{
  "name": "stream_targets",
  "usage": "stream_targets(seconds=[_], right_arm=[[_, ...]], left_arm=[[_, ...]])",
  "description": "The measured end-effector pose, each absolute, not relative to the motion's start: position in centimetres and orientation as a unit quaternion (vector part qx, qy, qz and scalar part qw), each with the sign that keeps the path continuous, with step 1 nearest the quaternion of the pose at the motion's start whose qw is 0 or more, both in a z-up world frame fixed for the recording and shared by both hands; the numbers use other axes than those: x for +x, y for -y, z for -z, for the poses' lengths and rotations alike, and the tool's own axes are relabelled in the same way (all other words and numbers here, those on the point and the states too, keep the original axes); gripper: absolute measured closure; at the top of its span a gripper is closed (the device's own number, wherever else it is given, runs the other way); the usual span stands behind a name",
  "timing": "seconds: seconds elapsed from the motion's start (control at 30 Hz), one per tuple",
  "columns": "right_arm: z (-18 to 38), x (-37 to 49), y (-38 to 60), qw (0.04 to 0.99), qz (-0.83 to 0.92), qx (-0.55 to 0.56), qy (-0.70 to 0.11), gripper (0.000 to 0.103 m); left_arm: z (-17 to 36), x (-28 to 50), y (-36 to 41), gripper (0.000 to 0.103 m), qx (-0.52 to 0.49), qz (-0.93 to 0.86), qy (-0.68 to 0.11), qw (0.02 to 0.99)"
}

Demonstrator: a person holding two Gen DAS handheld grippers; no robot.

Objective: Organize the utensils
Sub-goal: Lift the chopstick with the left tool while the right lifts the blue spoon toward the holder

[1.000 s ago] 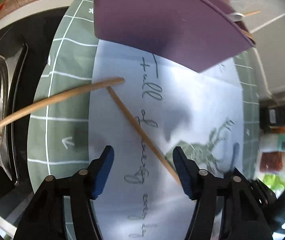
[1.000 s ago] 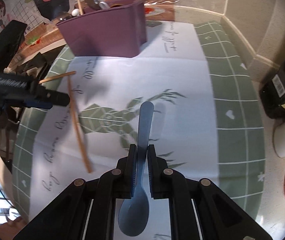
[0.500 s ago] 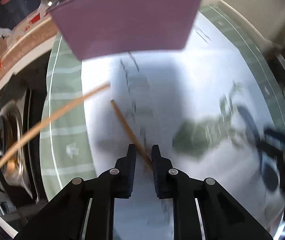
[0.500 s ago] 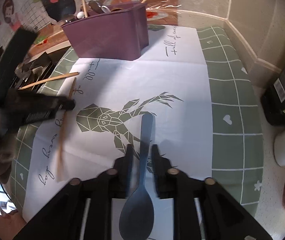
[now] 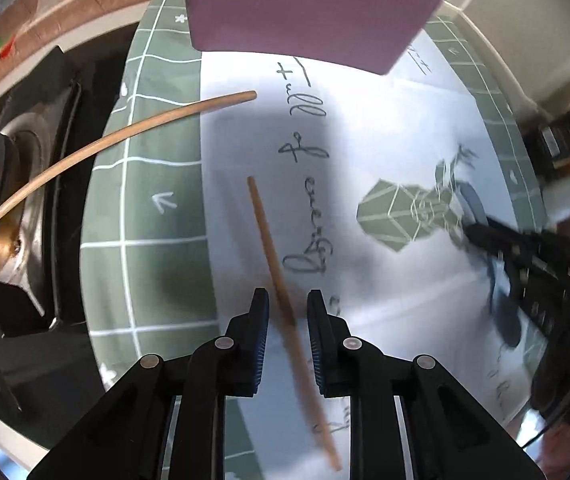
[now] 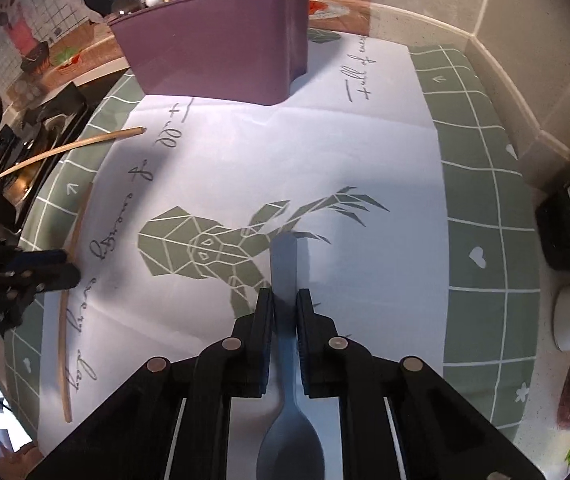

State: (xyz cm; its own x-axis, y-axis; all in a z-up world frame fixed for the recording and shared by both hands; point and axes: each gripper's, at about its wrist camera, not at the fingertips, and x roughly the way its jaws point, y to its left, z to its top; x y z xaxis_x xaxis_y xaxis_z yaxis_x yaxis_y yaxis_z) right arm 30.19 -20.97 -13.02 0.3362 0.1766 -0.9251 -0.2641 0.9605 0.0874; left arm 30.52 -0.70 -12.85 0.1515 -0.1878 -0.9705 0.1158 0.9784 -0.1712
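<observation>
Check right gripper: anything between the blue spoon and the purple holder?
Nothing visible. The right gripper is shut on the blue spoon; only bare placemat lies ahead to the purple holder. Both chopsticks sit off left.

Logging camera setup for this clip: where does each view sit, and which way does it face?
Left wrist: on the left gripper, looking along its fingers at a chopstick between them and the purple holder; the right gripper shows at right.
Right wrist: on the right gripper, fingers clamping a blue spoon, facing the same holder; the left gripper shows at left.
Shared: holder, deer-print mat, both chopsticks.
</observation>
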Motion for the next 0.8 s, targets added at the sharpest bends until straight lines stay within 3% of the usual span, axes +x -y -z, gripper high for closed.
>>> stream_targets(seconds=[0.13,0.23,0.53,0.8], right_arm=[[12.4,29.8,21.1,0.823,-0.134,-0.03,-0.551,0.092],[11.7,29.3,21.5,0.831,-0.135,-0.017,-0.539,0.092],[7.1,26.0,21.6,0.86,-0.152,0.017,-0.487,0.092],[0.6,23.8,20.6,0.89,-0.162,0.013,-0.426,0.097]], left_arm=[[13.2,31.8,2.4,0.083,-0.011,0.103,-0.652,0.751],[13.3,31.3,3.4,0.097,0.011,0.113,-0.644,0.757],[9.0,24.9,-0.5,0.098,-0.073,0.141,-0.535,0.83],[-0.4,23.1,-3.5,0.098,-0.097,0.165,-0.414,0.89]])
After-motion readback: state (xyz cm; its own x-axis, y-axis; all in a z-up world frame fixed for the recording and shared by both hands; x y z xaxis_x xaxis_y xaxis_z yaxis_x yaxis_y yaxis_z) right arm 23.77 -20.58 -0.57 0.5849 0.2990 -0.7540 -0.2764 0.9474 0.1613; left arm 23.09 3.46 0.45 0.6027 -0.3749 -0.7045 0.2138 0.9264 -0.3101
